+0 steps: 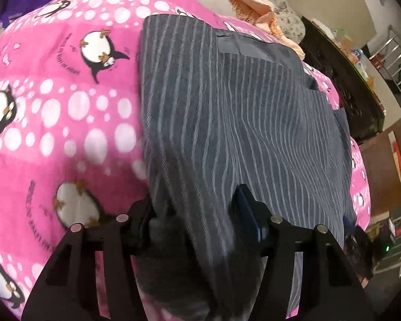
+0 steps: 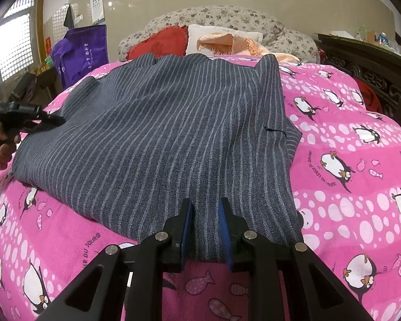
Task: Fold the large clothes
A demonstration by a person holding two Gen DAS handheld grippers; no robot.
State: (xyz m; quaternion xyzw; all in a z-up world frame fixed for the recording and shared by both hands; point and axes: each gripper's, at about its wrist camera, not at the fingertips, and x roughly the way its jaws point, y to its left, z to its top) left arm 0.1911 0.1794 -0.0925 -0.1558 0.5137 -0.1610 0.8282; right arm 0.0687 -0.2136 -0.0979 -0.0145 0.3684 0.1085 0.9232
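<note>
A large grey garment with pale stripes [image 1: 240,120] [image 2: 173,133] lies spread on a pink penguin blanket [image 1: 66,107] [image 2: 347,187] that covers a bed. My left gripper [image 1: 193,211] is at one edge of the garment. Its fingers stand wide apart, and a bunched fold of the cloth lies between them. In the right wrist view the same left gripper [image 2: 57,119] shows at the far left, held by a person's hand [image 2: 1,144]. My right gripper [image 2: 205,222] is shut on the garment's near edge, with a narrow ridge of cloth pinched between its blue pads.
At the head of the bed lie a red heart cushion [image 2: 160,44], a white pillow [image 2: 200,34], a peach fringed cloth [image 2: 227,42] and floral bedding [image 2: 222,16]. A purple bag [image 2: 80,53] stands on the left, dark carved wooden furniture [image 2: 366,75] on the right, and a metal rack [image 1: 398,61] beyond.
</note>
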